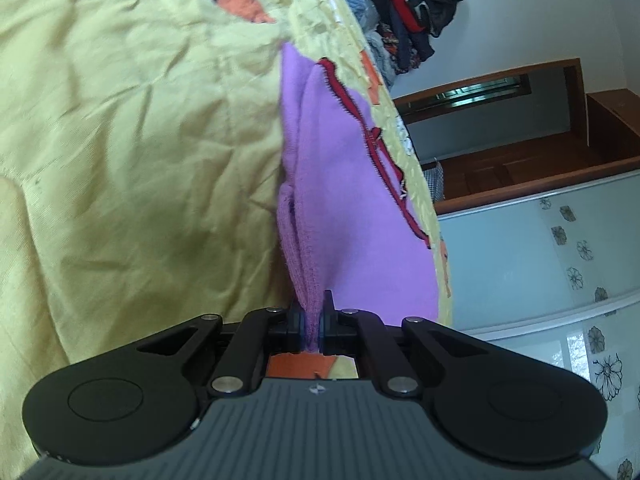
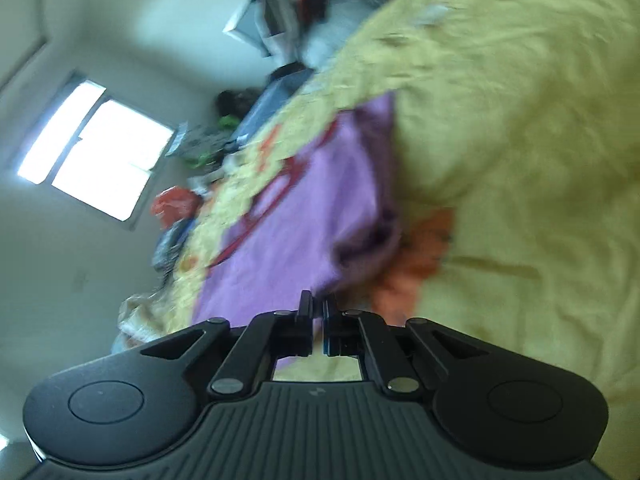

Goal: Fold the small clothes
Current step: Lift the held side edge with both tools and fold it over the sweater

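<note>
Left gripper [image 1: 313,312], jaws closed on the ribbed edge of the purple garment [image 1: 332,184]. Right gripper [image 2: 318,312], jaws nearly together at the garment's [image 2: 296,216] near edge; grip uncertain through blur. The garment lies on the yellow sheet [image 1: 120,140], beside an orange patch [image 2: 416,264].

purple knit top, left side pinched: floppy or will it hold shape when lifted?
Likely floppy: the top bunches into folds at the left tongs. Probably light, since a narrow pinch gathers it. The ribbed hem looks grippy, so slipping seems unlikely.
</note>
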### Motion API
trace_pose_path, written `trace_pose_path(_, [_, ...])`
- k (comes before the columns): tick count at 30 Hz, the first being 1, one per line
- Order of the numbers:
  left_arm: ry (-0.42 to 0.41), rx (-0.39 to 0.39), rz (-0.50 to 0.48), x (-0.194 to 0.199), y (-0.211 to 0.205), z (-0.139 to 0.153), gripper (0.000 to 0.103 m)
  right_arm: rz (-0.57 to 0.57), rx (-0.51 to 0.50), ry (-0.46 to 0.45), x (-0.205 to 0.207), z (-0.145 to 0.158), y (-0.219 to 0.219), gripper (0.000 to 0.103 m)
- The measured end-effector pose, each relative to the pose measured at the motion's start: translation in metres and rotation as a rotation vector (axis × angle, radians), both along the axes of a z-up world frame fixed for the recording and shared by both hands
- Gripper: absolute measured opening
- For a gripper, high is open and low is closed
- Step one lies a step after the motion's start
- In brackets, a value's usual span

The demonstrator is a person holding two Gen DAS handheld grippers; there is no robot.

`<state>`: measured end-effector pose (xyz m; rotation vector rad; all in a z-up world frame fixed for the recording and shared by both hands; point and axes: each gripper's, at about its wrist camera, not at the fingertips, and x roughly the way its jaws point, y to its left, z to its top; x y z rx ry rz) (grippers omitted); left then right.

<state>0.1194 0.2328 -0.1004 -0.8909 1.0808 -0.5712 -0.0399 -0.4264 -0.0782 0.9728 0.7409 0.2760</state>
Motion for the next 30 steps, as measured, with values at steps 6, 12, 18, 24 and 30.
trace_pose_path(6, [0.035,-0.004,0.012,0.004,0.004,-0.018,0.006,-0.037,0.030,0.047,0.014,-0.015,-0.003,0.060])
trace_pose_path(12, [0.040,-0.034,0.025,0.006,0.007,-0.025,0.006,-0.030,0.067,0.035,0.024,-0.020,-0.002,0.048])
trace_pose_path(18, [0.011,-0.041,0.045,0.000,0.009,-0.019,0.006,-0.035,0.031,0.011,0.020,-0.017,0.012,0.004])
trace_pose_path(24, [-0.043,-0.134,0.074,-0.009,0.019,-0.006,0.006,-0.061,0.088,-0.107,0.005,0.005,0.018,0.004])
trace_pose_path(30, [-0.083,-0.156,0.082,-0.032,0.024,0.016,0.006,-0.055,0.120,-0.173,-0.016,0.022,0.026,0.004])
